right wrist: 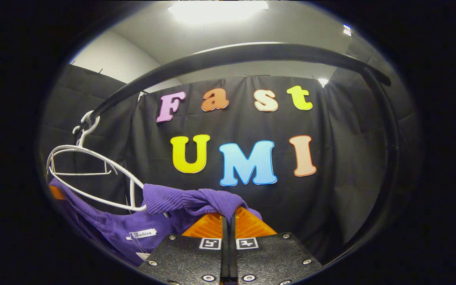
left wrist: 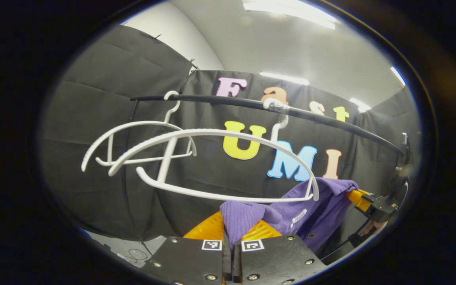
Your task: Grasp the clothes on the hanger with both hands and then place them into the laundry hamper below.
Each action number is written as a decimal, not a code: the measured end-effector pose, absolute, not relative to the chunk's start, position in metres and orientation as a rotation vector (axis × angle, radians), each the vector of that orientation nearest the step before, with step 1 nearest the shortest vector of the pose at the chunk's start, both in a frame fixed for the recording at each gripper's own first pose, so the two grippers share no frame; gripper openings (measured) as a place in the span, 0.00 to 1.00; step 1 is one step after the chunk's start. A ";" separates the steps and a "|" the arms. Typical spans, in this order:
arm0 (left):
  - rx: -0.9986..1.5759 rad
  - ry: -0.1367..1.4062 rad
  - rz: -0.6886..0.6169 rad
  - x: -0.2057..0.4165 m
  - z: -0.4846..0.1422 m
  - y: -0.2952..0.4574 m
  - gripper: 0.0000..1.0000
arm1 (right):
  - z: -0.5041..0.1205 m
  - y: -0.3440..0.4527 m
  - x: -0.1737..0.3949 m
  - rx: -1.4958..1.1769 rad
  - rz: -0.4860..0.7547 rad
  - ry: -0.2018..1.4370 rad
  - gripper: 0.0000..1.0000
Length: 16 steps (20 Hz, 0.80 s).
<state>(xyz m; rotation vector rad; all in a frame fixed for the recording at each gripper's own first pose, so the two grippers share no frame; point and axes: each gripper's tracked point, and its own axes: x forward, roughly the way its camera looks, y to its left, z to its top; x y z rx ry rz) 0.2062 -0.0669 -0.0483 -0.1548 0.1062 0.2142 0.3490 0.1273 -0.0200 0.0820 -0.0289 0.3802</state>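
A purple knitted garment [left wrist: 291, 213] hangs stretched between my two grippers, just below the white hangers. My left gripper [left wrist: 228, 233] is shut on one purple shoulder fold at the bottom of the left gripper view. Farther right there, the right gripper [left wrist: 370, 204] holds the garment's other end. In the right gripper view my right gripper [right wrist: 228, 221] is shut on a bunched fold of the purple garment [right wrist: 160, 221]. A white hanger [left wrist: 220, 158] hangs bare on the black rail [left wrist: 291, 113], its lower bar still touching the cloth. The same hanger [right wrist: 93, 178] shows left in the right gripper view.
A second bare white hanger [left wrist: 133, 142] hangs on the rail farther left. The black rail [right wrist: 232, 53] arches overhead and bends down into a post [right wrist: 390, 158] at the right. Black cloth walls close the booth behind. A bit of grey floor [left wrist: 129, 249] shows low left.
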 end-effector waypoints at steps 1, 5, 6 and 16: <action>-0.149 0.116 0.211 0.212 -0.052 -0.073 0.03 | -0.026 0.124 0.351 0.070 0.384 -0.027 0.00; -0.140 0.160 0.180 0.224 -0.065 -0.092 0.00 | -0.047 0.114 0.343 0.046 0.375 0.001 0.00; -0.139 0.167 0.168 0.221 -0.067 -0.096 0.00 | -0.053 0.109 0.340 0.050 0.361 0.015 0.00; -0.169 0.234 0.017 0.178 -0.096 -0.079 0.03 | -0.080 0.109 0.262 0.010 0.267 0.116 0.00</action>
